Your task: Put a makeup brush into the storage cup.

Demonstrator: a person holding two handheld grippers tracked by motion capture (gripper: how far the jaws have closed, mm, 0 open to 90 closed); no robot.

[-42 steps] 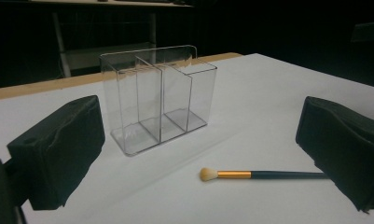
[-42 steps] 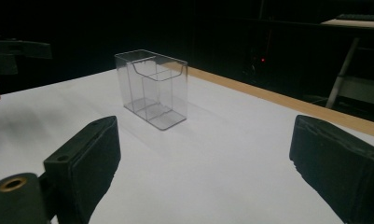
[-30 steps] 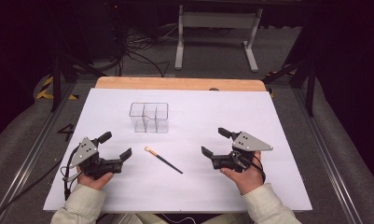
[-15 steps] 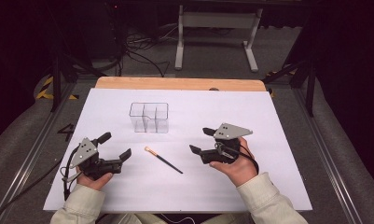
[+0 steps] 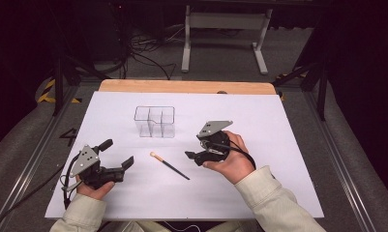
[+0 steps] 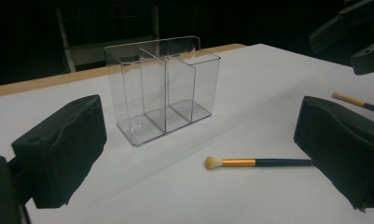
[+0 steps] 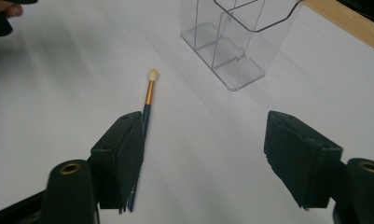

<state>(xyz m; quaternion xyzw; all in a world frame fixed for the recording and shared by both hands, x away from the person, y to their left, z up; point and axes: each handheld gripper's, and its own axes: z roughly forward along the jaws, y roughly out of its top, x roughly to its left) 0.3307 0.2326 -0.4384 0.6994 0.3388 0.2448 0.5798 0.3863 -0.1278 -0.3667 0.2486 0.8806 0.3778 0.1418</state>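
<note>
From the high view I have my right gripper [image 5: 193, 147] hovering just to the right of the makeup brush [image 5: 170, 166], which lies flat on the white table cover [image 5: 278, 145], its pale tuft pointing toward the far left and its dark handle running back toward me and to the right. My right gripper's jaws have just been closing, but they stand apart with nothing pressed between them; in the right gripper view the brush [image 7: 146, 107] runs up from behind the inner edge of the left-hand jaw rather than through the middle of the gap, so I cannot tell whether that pad touches the handle. The brush has a gold ferrule between the tuft and the dark handle. Beyond it stands the clear organizer [image 5: 155, 121], upright and divided into compartments, all of which I see through to the bottom; it sits a little past the brush tip, apart from it. My left gripper [image 5: 118, 155] rests low at the near left of the table, well apart from the brush, with its jaws wide and nothing between them. In the left gripper view I look between those two black pads at the organizer [image 6: 162, 88] ahead and the brush [image 6: 254, 163] lying crosswise in front of it, tuft toward the left and handle passing behind the right-hand jaw; my right gripper [image 6: 350, 39] hangs in the upper right corner of that view.
</note>
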